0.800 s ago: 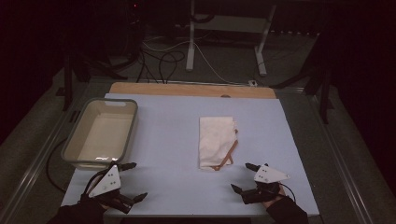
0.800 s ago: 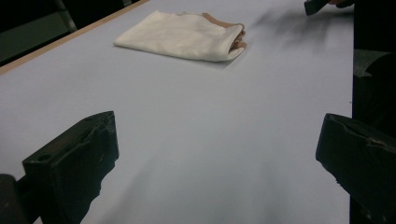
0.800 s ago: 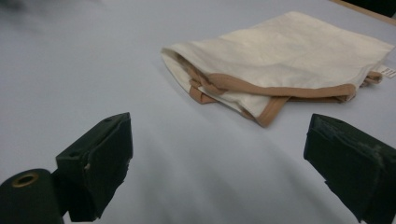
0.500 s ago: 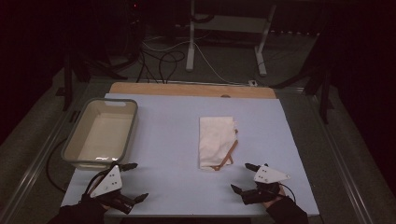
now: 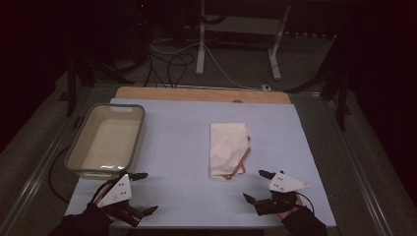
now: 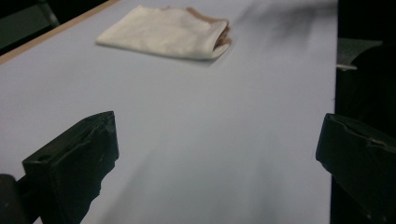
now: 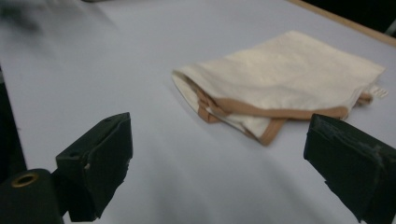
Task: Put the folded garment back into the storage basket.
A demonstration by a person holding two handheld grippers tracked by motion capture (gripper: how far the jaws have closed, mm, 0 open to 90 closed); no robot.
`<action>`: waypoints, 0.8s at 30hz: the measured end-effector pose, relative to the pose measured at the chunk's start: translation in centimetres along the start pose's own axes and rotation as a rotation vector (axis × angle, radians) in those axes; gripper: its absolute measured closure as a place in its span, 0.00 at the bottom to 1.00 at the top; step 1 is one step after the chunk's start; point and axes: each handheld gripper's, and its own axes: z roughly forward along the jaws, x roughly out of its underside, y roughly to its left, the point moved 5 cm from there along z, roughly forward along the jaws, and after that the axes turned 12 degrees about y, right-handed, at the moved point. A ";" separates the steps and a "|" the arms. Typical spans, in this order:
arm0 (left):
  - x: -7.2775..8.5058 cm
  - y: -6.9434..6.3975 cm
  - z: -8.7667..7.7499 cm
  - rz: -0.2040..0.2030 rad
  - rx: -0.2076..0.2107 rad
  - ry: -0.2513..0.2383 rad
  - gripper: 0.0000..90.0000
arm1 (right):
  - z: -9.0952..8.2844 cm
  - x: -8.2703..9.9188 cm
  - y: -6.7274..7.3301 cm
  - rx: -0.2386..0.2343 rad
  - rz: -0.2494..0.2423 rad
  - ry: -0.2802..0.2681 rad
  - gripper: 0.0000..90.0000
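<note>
high view: overhead, facing forward-down over the whole table (image 5: pixel 172 123) | 2 gripper views: low, close to the tabletop, looking along it | shared: folded cloth (image 5: pixel 227 149) (image 6: pixel 168 32) (image 7: pixel 285 79)

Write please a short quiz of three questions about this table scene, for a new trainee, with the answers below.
1. True or false: the folded cloth lies inside the tub.
2. Which gripper is nearer the cloth? A) left gripper B) right gripper
3. Fill in: the cloth's trim is ____.

Key: 1. False, it lies flat on the table, apart from the tub. 2. B. 3. Brown. Both grippers are open and hold nothing.
</note>
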 end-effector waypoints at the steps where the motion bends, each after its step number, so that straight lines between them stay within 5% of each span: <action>1: -0.3 0.0 -0.1 0.007 0.005 0.000 0.01 | -0.5 -0.5 0.0 0.002 -0.010 -0.001 0.09; 24: -6.3 2.1 -3.0 0.064 0.023 -0.035 0.01 | -4.1 -6.0 -1.6 0.026 -0.077 -0.049 0.09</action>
